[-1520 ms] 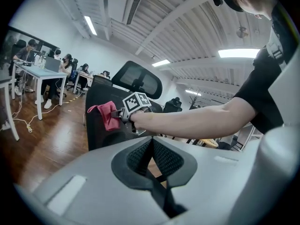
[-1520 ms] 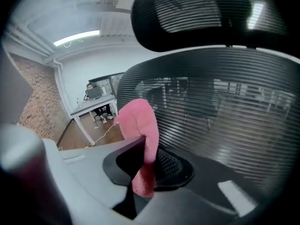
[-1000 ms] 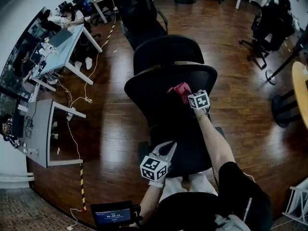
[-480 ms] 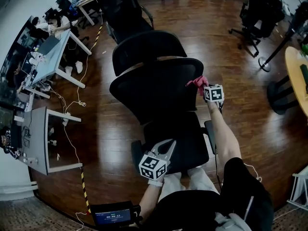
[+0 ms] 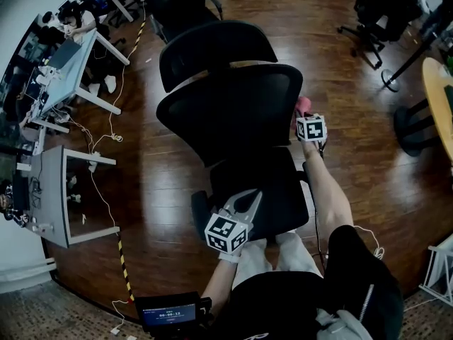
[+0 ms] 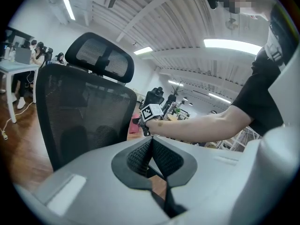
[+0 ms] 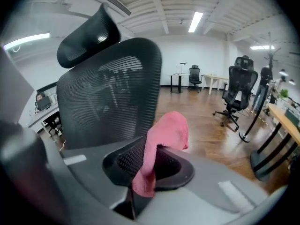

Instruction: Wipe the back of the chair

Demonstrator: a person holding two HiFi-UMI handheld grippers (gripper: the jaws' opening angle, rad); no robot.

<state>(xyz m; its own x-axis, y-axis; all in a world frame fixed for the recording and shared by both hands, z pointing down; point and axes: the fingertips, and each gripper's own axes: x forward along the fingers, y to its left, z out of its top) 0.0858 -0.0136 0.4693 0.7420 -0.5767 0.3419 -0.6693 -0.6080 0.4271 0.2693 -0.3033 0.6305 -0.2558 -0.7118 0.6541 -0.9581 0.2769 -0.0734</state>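
A black mesh office chair stands in front of me, its backrest (image 5: 233, 112) and headrest (image 5: 216, 48) facing away. My right gripper (image 5: 304, 115) is shut on a pink cloth (image 5: 300, 108), held just off the backrest's right edge. In the right gripper view the cloth (image 7: 161, 142) hangs out between the jaws, with the mesh back (image 7: 110, 102) close on the left. My left gripper (image 5: 244, 202) hovers low over the seat (image 5: 258, 190), shut with nothing in it. The left gripper view shows the backrest (image 6: 79, 116) from the side and my right gripper's marker cube (image 6: 151, 112) beyond.
Wood floor surrounds the chair. A second black chair (image 5: 180, 2) stands behind it. White desks (image 5: 67, 69) with cables and seated people lie at the left. More chairs (image 5: 382, 13) and a round table edge (image 5: 439, 98) are at the right.
My right gripper with the pink cloth has slid from the middle of the backrest rightward to just past its right edge. The left gripper has stayed low over the seat.
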